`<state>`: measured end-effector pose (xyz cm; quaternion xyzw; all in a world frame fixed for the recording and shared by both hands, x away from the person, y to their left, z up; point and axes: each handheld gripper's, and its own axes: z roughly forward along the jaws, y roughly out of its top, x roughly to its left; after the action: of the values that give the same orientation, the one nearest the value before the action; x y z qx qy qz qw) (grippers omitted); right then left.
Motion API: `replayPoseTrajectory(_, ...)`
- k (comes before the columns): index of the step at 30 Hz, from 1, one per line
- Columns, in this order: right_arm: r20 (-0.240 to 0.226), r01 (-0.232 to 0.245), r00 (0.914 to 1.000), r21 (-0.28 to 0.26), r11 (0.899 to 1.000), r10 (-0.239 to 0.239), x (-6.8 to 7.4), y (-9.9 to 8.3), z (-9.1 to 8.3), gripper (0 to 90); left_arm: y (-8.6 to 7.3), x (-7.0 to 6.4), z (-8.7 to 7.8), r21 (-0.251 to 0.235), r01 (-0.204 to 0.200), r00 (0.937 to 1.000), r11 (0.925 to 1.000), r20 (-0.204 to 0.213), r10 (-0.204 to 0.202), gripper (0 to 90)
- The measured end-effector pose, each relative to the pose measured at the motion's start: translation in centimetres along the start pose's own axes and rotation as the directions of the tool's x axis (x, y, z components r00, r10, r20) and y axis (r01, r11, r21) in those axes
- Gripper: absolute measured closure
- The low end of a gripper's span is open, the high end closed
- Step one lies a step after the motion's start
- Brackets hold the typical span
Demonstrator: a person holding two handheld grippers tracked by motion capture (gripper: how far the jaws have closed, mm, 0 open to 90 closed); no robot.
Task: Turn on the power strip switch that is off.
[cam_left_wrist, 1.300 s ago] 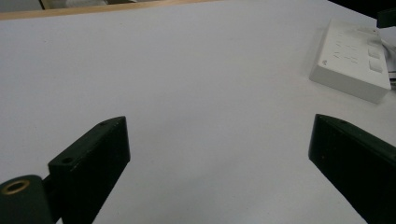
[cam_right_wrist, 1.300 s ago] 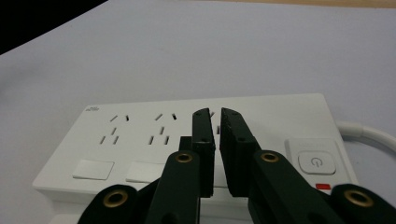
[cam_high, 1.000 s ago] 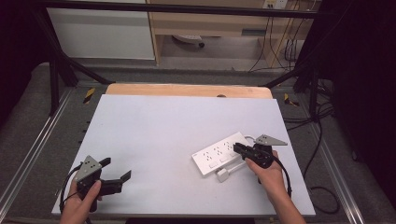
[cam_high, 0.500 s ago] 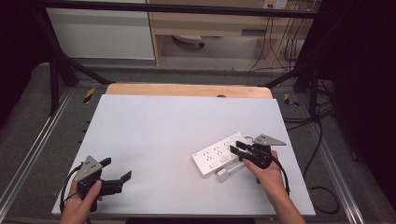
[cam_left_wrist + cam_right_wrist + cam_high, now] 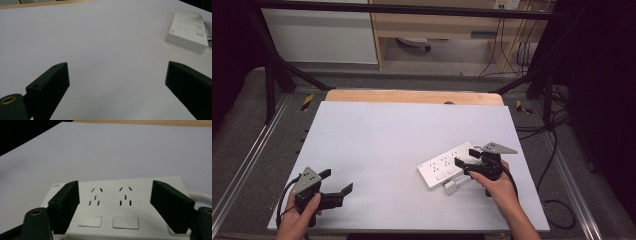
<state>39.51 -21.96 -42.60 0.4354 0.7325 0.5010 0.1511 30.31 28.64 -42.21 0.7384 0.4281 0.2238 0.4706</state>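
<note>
From the high view, the white power strip [image 5: 446,168] lies flat on the right part of the white table [image 5: 402,140], near the front edge; a white plug [image 5: 450,187] on its cord lies just beside it. The right gripper [image 5: 466,161] hangs over the near end of the strip with its jaws wide apart; it holds nothing. The left gripper [image 5: 337,186] is well apart from it, at the front left of the table; its jaws are wide apart too, and it holds nothing.

In the left gripper view, the left gripper [image 5: 117,85] has only bare table between its two black jaws; the power strip [image 5: 186,31] sits far off at the top right.

In the right gripper view, the right gripper [image 5: 115,202] has one jaw at each side of the power strip [image 5: 110,207]; I cannot tell if the jaws touch it yet. The strip is smooth and flat, so I think it could slip or tip up if the jaws close on just its end; a push from one jaw could slide it across the table, or bump the plug; the cord could also tug it back.
</note>
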Motion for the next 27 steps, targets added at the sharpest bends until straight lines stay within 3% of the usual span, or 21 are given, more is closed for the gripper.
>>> replayPoseTrajectory(8, 0.013, 0.009, 0.9999, -0.012, 1.000, -0.009, 0.6, 0.4, 0.1, 5.0, 0.0, 0.0, 0.0, 0.000, -0.002, 1.0000, 1.0000, -0.003, 0.002, 5.5)
replayPoseTrajectory(19, 0.040, 0.035, 0.9986, -0.041, 0.999, -0.034, 0.8, 1.2, -0.3, 3.2, -0.1, 0.0, 0.0, 0.002, 0.002, 1.0000, 1.0000, -0.003, -0.002, 5.5)
replayPoseTrajectory(27, 0.094, 0.019, 0.9955, -0.085, 0.996, -0.011, 0.7, 1.5, -1.1, 2.5, 0.0, 0.0, -0.1, -0.010, 0.002, 1.0000, 0.9999, -0.004, -0.002, 5.5)
